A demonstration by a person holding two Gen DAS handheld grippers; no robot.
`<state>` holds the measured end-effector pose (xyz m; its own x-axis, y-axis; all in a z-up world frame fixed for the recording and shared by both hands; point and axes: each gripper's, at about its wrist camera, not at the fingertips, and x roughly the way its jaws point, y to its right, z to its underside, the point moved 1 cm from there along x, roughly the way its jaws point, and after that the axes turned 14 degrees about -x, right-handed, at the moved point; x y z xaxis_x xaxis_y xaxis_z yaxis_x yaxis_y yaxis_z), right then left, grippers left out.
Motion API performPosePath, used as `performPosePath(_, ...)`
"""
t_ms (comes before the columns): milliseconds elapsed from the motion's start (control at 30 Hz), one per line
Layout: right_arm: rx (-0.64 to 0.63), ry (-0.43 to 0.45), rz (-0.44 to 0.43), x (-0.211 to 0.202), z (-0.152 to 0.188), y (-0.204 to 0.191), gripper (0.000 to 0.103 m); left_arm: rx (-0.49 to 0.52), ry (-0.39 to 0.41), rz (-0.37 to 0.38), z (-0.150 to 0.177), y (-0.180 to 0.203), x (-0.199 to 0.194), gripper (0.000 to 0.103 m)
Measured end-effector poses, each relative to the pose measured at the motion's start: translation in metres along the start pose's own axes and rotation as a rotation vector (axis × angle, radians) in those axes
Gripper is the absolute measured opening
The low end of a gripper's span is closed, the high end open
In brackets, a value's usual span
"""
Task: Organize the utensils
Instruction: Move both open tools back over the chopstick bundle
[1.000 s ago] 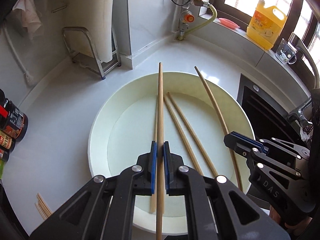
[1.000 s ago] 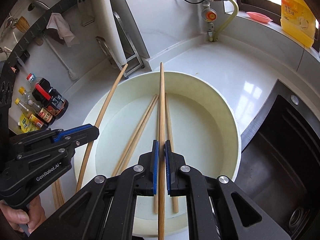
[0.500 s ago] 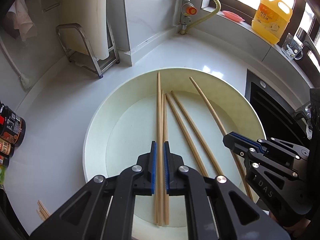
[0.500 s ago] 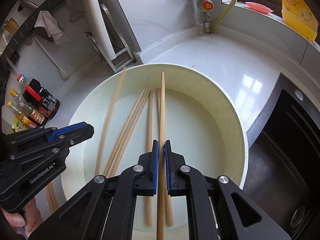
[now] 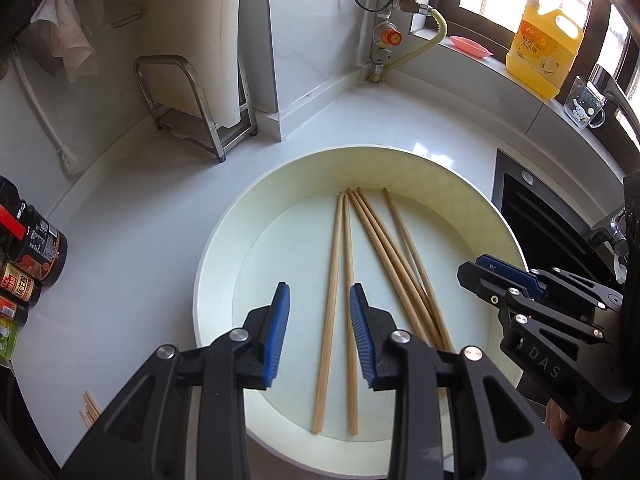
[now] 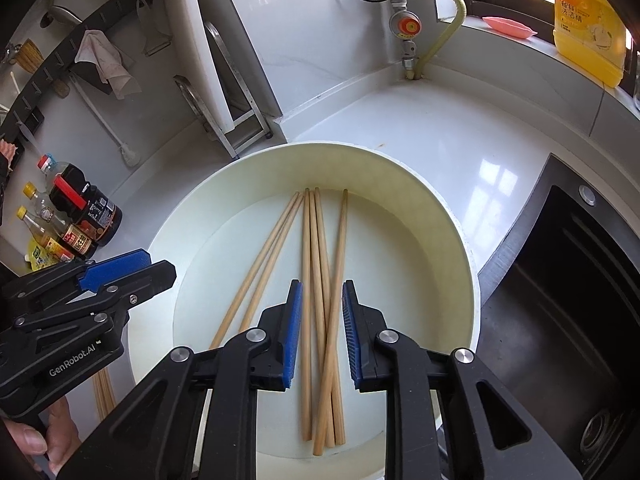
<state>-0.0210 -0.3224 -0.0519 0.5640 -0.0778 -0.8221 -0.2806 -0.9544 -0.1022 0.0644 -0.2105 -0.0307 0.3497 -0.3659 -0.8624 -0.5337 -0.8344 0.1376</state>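
Observation:
Several wooden chopsticks (image 5: 344, 300) lie in a large round cream basin (image 5: 224, 240) on the white counter. My left gripper (image 5: 319, 312) is open and empty just above two of them. My right gripper (image 6: 320, 308) is open and empty above three more chopsticks (image 6: 320, 300), in the same basin (image 6: 452, 248). Each gripper shows in the other's view, the right one (image 5: 492, 276) at the basin's right rim and the left one (image 6: 132, 272) at its left rim.
A few more chopsticks (image 6: 104, 388) lie on the counter left of the basin. Sauce bottles (image 6: 80, 216) stand at the left. A metal rack with a cutting board (image 5: 192, 92) stands behind. A black sink (image 6: 568, 300) is at the right, a yellow detergent jug (image 5: 544, 52) on the sill.
Both grippers have opened and let go of their chopsticks, which now lie flat in the basin. Both grippers have drawn back a little above them.

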Motion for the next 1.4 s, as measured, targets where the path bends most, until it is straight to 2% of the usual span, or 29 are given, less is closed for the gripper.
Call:
performPosePath(433, -0.038, -0.002, -0.005, -0.015, 0.015, -0.032, 0.024, -0.027, 0.004, -0.024, 0.033, -0.033, -0.024, 0.033)
performPosePath(833, -0.125, -0.005, -0.041, -0.028, 0.020, -0.080, 0.025, -0.082, 0.030, -0.059, 0.060, -0.074, -0.051, 0.037)
performPosePath(1400, -0.323, -0.028, -0.164, -0.030, 0.027, -0.174, 0.029, -0.288, 0.057, -0.168, 0.104, -0.159, -0.088, 0.043)
